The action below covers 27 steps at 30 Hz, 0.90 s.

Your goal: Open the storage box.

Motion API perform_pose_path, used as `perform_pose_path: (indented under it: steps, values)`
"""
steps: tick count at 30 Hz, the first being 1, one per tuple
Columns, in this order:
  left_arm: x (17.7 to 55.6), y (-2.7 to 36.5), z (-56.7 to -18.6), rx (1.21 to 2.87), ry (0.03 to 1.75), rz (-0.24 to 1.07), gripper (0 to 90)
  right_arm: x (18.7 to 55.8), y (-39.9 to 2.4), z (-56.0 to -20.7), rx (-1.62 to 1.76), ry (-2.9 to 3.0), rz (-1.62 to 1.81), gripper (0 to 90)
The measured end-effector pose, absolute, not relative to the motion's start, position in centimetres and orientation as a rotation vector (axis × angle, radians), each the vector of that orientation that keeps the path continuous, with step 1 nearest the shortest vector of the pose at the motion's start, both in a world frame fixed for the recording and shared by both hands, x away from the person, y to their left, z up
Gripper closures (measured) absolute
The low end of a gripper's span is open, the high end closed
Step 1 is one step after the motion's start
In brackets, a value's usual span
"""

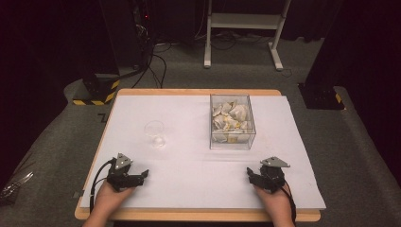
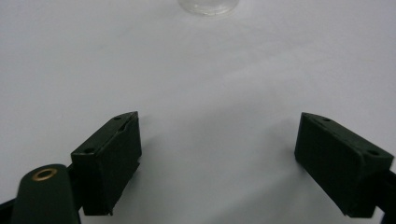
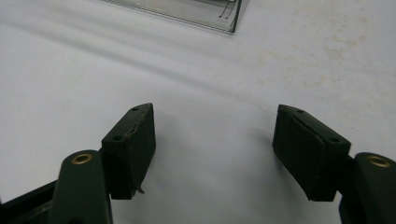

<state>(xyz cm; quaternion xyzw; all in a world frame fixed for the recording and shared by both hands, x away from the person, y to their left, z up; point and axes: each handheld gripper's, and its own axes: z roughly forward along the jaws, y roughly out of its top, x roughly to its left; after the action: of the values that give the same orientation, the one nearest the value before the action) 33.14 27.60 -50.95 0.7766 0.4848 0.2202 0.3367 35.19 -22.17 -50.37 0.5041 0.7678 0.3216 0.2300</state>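
Observation:
A clear box (image 1: 231, 124) full of pale crumpled pieces stands on the white table (image 1: 189, 118), right of centre. Left of it sits a small clear cup (image 1: 155, 132). My left gripper (image 1: 142, 176) rests near the front left of the table, held by a hand, open with nothing between its jaws; in the left gripper view the gripper (image 2: 217, 140) points at bare table with the cup base (image 2: 208, 5) far ahead. My right gripper (image 1: 250, 174) rests at the front right, open and empty; in the right gripper view the gripper (image 3: 215, 133) faces the box corner (image 3: 205, 13).
The table has a wooden edge (image 1: 198, 215) along the front. Beyond it are grey carpet, a white frame's legs (image 1: 241, 28), dark equipment with cables (image 1: 142, 52) and a black-and-yellow striped base (image 1: 97, 92) at the back left.

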Motion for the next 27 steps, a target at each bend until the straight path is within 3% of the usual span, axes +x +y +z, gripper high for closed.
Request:
perform_pose_path:
  steps: [27]
  values:
    - [33.15, 27.68, -50.97, 2.017, 1.267, 0.559, 15.1, 35.19, -22.17, -50.38, 1.389, 2.112, 0.887, 29.9]
